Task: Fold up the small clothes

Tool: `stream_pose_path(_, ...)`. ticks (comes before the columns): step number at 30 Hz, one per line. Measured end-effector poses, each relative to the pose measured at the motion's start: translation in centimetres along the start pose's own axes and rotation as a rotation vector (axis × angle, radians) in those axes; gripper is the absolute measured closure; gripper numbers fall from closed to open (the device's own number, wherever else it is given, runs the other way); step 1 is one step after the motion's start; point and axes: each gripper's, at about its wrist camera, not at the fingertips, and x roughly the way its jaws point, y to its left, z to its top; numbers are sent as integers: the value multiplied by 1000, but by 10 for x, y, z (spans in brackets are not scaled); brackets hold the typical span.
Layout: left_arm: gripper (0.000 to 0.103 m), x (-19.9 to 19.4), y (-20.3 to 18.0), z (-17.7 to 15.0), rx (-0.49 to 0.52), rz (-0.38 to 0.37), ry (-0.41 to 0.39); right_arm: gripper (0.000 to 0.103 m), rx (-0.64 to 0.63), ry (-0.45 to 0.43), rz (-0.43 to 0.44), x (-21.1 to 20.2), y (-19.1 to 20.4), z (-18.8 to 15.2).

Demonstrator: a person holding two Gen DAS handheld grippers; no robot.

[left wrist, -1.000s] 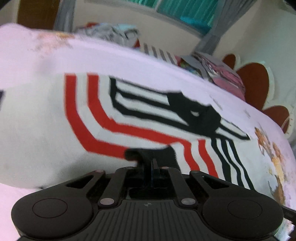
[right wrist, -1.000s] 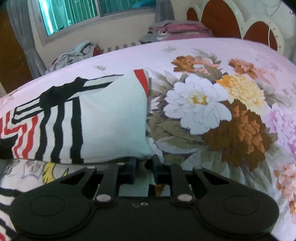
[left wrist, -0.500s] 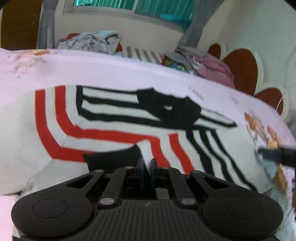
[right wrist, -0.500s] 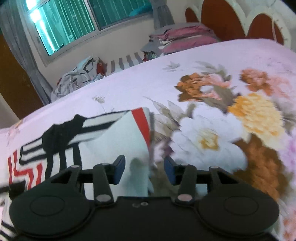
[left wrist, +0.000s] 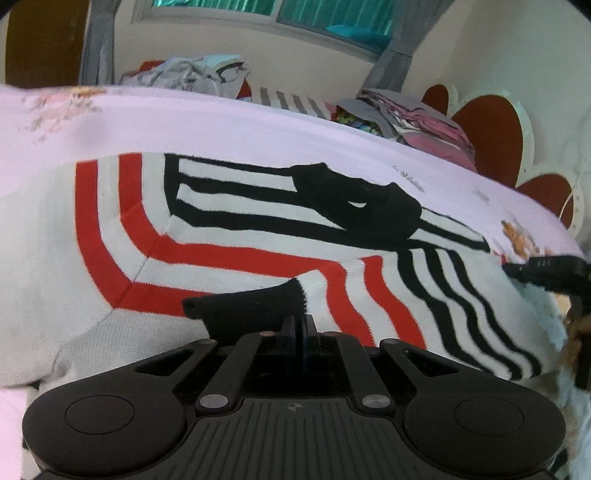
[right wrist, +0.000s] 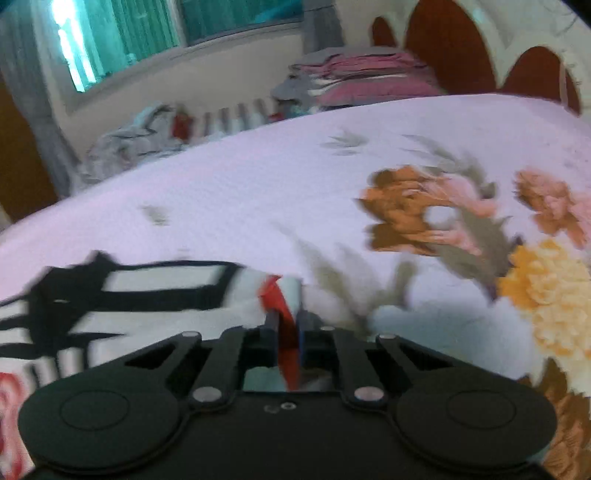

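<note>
Lying across the near part of a pink floral bedspread [left wrist: 258, 125] is one white sweater [left wrist: 229, 236] with red and black stripes, its black collar toward the far side. The left gripper [left wrist: 298, 325] sits at the sweater's near edge with its fingers pressed together on a black cuff [left wrist: 251, 306] that rests on the striped front. The right gripper [right wrist: 286, 334] shows at the right edge of the left wrist view as a dark shape touching the sweater's right side. In its own blurred view its fingers are closed on a red-edged corner of the sweater [right wrist: 280, 306], which lies to the near left, with printed flowers on the bedspread [right wrist: 258, 177] to the right. Beyond the far edge of the bed are two heaps of clothes: one loose grey pile [left wrist: 192, 74] at far left and one folded pink and grey stack [left wrist: 417, 118] at far right, beside a scalloped headboard [left wrist: 487, 133]. One window [left wrist: 280, 14] with grey curtains runs along the far wall.
</note>
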Motion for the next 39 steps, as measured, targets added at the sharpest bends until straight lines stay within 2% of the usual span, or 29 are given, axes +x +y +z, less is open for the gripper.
stream_pose_path(2,98,-2,-2,1,1,9,3,93,-48,-10,-26,-3,9,1)
stream_pose_path(3,98,-4,-2,3,-6,14,10,86,-52,-15,-37,-7,11,2)
stream_pose_path(6,98,-13,-8,8,4,33,-18,80,-41,-59,-4,-27,16,3)
stream_pose_path(8,97,-14,-9,7,13,38,-24,79,-68,-66,31,-38,26,-3)
stream_pose_path(10,97,-9,-5,4,0,51,11,80,-104,-66,53,-47,36,-12)
stream_pose_path(14,97,-10,0,3,-24,53,10,77,-209,-23,16,-46,51,-37)
stream_pose_path(17,97,-14,-2,6,-41,71,28,77,-213,-24,5,-54,52,-41)
stream_pose_path(19,96,-16,-4,6,-44,85,34,76,-187,-47,34,-67,54,-40)
stream_pose_path(22,85,-15,-6,4,-48,87,45,71,-227,-38,64,-74,65,-53)
stream_pose_path(24,69,-14,-10,3,-36,81,45,71,-254,0,64,-70,68,-63)
stream_pose_path(25,67,-14,-14,2,-22,83,44,71,-267,12,52,-67,68,-68)
stream_pose_path(27,54,-13,-21,2,8,92,45,71,-289,3,37,-71,71,-72)
stream_pose_path(30,44,-14,-32,-1,37,105,45,71,-248,-11,84,-85,73,-71)
stream_pose_path(33,41,-15,-38,-5,44,124,40,71,-314,22,73,-81,81,-84)
stream_pose_path(35,40,-17,-40,-6,45,135,40,70,-361,10,65,-79,81,-93)
stream_pose_path(39,40,-23,-43,-8,39,152,43,70,-340,34,74,-85,82,-88)
